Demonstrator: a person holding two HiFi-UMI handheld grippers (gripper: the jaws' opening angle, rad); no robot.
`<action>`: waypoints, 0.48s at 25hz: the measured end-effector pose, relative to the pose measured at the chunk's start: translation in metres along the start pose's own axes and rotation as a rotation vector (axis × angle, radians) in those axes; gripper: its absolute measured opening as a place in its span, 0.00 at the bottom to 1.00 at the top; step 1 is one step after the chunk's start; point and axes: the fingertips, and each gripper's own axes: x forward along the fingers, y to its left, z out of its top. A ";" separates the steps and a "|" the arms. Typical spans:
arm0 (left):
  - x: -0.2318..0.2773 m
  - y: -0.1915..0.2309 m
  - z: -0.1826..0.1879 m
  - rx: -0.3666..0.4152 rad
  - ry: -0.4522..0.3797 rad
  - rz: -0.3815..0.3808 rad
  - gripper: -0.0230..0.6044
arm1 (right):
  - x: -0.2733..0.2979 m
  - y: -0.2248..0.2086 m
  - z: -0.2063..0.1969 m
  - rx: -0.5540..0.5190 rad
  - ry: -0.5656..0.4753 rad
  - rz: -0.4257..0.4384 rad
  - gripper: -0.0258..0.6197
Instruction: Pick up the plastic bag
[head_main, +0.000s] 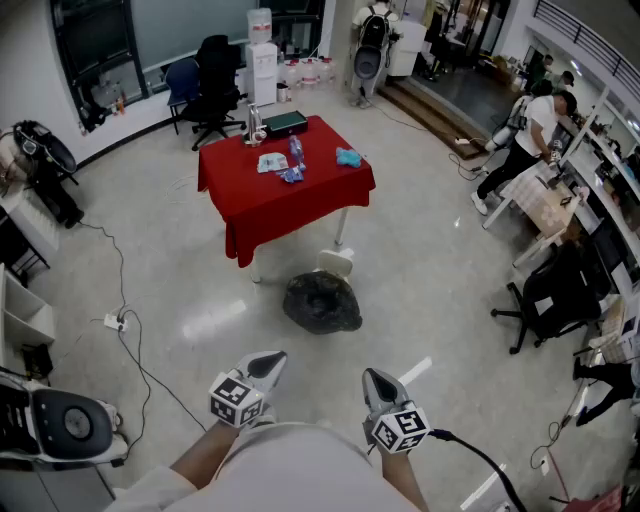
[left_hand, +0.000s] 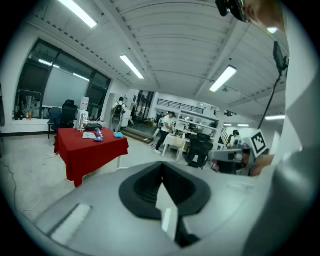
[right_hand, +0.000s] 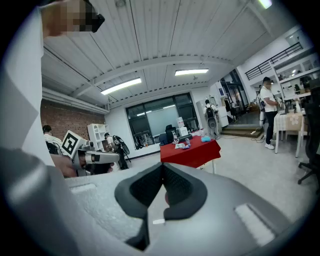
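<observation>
A dark, crumpled plastic bag (head_main: 322, 303) lies on the pale floor just in front of the red-clothed table (head_main: 284, 190). My left gripper (head_main: 268, 362) and right gripper (head_main: 378, 381) are held close to my body, side by side, well short of the bag and off the floor. Both are shut with nothing between the jaws. In the left gripper view the shut left gripper (left_hand: 162, 167) points level across the room, with the red-clothed table (left_hand: 90, 148) at the left. The right gripper (right_hand: 162, 169) is shut in its own view too, and the table (right_hand: 191, 150) stands beyond it. Neither gripper view shows the bag.
A small white bin (head_main: 336, 264) stands by the table leg behind the bag. Small items sit on the table. A cable (head_main: 125, 330) trails across the floor at the left. Office chairs (head_main: 551, 297) and people at desks fill the right side.
</observation>
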 end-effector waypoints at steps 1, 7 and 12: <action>0.001 0.000 0.000 0.002 0.000 0.001 0.04 | 0.001 -0.001 0.000 -0.001 -0.001 0.000 0.03; 0.005 -0.003 -0.001 0.001 0.005 0.004 0.04 | 0.000 -0.006 -0.001 0.001 -0.001 0.003 0.03; 0.008 -0.008 -0.006 0.001 0.010 0.008 0.04 | -0.004 -0.009 -0.004 0.000 0.002 0.010 0.03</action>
